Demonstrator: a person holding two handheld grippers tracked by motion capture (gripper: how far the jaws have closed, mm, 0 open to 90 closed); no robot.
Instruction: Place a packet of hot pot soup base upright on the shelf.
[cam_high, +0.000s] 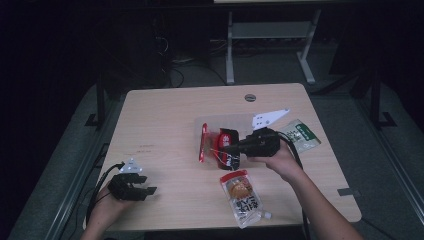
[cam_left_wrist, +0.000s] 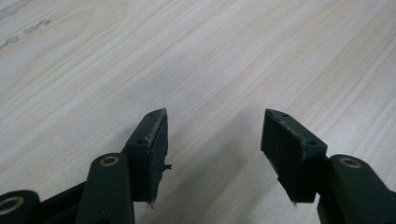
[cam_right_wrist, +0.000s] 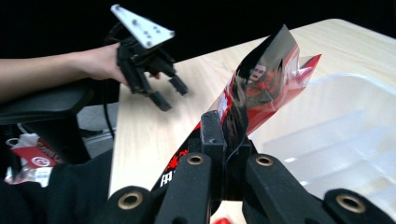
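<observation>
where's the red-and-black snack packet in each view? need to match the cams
High view: red-and-black snack packet sits centre-right, at the tip of the right gripper, over the clear plastic tray.
Left gripper view: bare wooden table between the open jaws of the left gripper; no packet there.
Right gripper view: packet rises from centre to upper right, clamped between the jaws.
Shared landmark: the light wood tabletop.
</observation>
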